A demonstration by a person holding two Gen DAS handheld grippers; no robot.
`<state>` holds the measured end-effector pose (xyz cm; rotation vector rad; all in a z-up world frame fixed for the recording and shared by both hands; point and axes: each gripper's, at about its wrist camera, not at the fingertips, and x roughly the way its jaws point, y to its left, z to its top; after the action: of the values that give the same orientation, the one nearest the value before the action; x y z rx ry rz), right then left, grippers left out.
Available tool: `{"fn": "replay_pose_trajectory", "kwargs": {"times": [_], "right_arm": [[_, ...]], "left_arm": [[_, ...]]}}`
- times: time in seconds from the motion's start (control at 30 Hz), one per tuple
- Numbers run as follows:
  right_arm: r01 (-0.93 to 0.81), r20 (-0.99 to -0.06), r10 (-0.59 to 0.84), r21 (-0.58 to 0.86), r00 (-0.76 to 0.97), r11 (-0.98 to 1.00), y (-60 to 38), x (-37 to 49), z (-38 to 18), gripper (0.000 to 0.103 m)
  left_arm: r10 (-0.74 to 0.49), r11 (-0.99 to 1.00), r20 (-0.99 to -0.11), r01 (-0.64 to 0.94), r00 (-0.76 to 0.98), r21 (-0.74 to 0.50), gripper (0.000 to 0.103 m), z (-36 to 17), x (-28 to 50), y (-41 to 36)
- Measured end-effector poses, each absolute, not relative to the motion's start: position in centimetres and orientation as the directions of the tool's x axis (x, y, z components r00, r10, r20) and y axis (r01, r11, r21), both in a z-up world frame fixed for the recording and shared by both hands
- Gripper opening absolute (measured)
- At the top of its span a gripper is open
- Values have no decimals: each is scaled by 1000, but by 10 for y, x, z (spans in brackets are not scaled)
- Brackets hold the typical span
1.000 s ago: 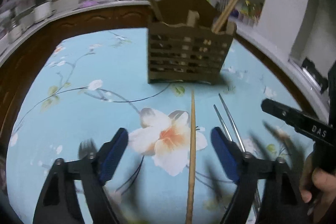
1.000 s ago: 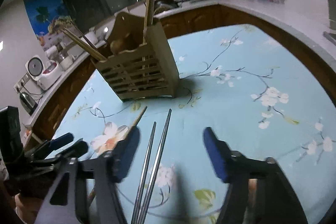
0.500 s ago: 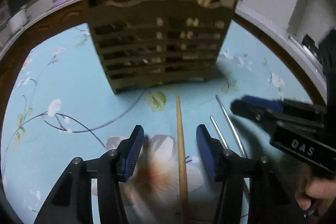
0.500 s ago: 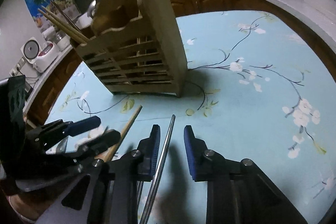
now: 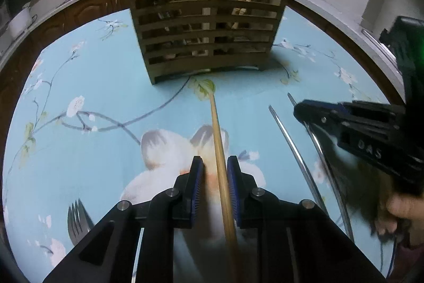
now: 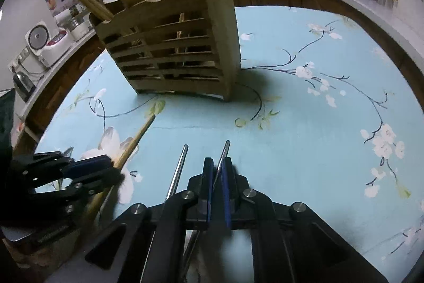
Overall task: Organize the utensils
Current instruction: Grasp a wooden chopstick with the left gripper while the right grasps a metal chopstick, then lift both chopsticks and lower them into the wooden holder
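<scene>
Left wrist view: the left hand-held gripper [image 5: 214,174] points steeply down, its ribbed blue pads closing around a round, pale wooden chopstick [image 5: 218,139] that lies flat on the bench [image 5: 92,86]; the right pad is close against it, a gap remains at the left. The bench wears a smooth light-blue cloth printed with blossoms. Ahead stands a slatted brown wooden holder [image 5: 206,25] with chopsticks upright inside. To the right lie two thin, shiny metal chopsticks [image 5: 294,147]; a fork [image 5: 76,222] lies to the left.

Right wrist view: the right hand-held gripper [image 6: 217,177] is closing, pads nearly together on the right-hand metal chopstick [image 6: 224,150]. Kitchen counters and a rice cooker [image 6: 45,41] ring the room.
</scene>
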<state>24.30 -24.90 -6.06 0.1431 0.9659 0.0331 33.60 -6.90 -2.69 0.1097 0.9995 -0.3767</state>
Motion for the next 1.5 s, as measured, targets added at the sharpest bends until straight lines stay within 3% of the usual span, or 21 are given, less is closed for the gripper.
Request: {"fn": "replay_pose_trajectory", "kwargs": {"times": [0.23, 0.33, 0.53, 0.93, 1.27, 1.5], "right_arm": [[10, -824, 107, 136, 556, 991, -249, 255, -62, 9], [0, -821, 121, 145, 558, 989, -251, 253, -62, 9], [6, -810, 134, 167, 570, 986, -244, 245, -58, 4], [-30, -650, 183, 239, 738, 970, -242, 176, 23, 4], [-61, -500, 165, 218, 850, 974, -237, 139, 91, 4], [-65, -456, 154, 205, 877, 977, -235, 136, 106, 4]], "left_arm": [[-240, 921, -839, 388, 488, -38, 19, -31, 364, -89], [-249, 924, -829, 378, 500, -49, 7, -34, 366, -87], [-284, 927, -812, 363, 509, -97, 4, -30, 355, -76], [-454, 891, -619, 334, 641, -307, 4, 48, 274, -3], [-483, 873, -499, 354, 719, -335, 4, 94, 214, 38], [-474, 876, -462, 348, 750, -334, 4, 104, 198, 49]]}}
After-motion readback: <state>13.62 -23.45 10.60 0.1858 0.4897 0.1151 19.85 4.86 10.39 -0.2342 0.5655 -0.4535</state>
